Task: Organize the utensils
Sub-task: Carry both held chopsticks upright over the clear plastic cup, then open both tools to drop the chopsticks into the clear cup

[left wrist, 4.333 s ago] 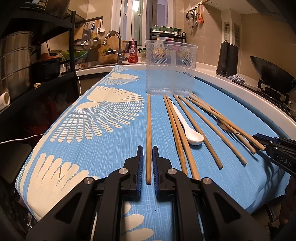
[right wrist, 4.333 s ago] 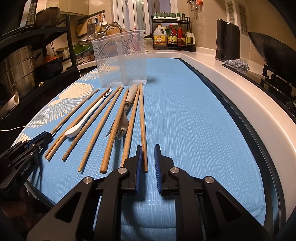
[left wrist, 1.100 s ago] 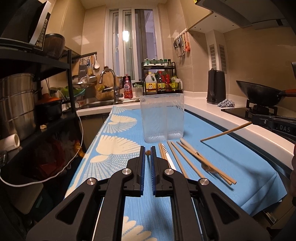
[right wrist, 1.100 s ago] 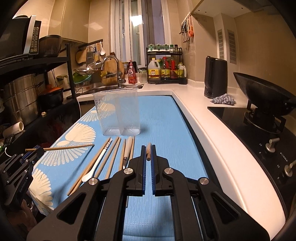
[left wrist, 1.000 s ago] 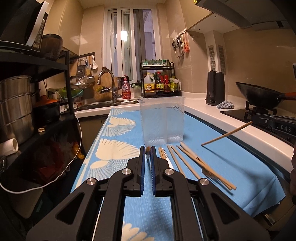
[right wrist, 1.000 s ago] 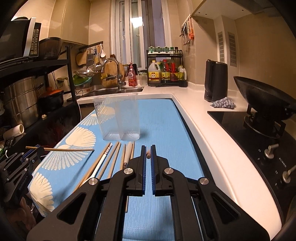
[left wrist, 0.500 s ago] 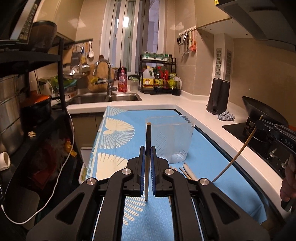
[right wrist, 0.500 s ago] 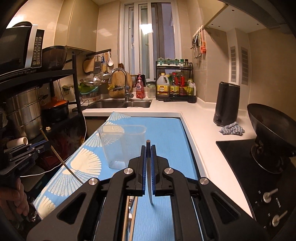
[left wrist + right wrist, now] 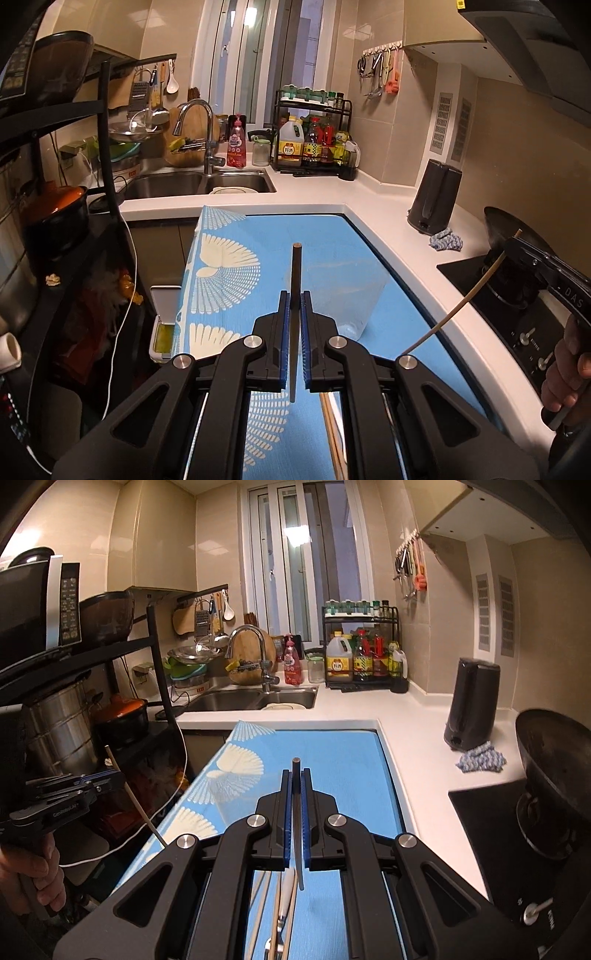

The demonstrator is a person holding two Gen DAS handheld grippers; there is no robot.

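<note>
In the left wrist view, a chopstick [image 9: 295, 280] is clamped upright between the closed blue pads of the left gripper [image 9: 294, 306] at the centre of the frame, its round end standing above the fingers. Just behind it, a clear plastic container [image 9: 354, 291] is seen standing on the blue patterned cloth [image 9: 221, 266]. At the right edge, the right gripper [image 9: 511, 245] is held by a hand [image 9: 565, 369], with a second chopstick [image 9: 458, 299] slanting down from it toward the lower centre.

In the right wrist view, that second chopstick [image 9: 296, 779] is pinched between the closed pads of the right gripper [image 9: 295, 781] at centre frame. More chopsticks [image 9: 258, 919] and a fork [image 9: 282, 919] are seen lying on the cloth [image 9: 347, 768] at the bottom. The left gripper [image 9: 110, 777] is seen at the left edge.
</note>
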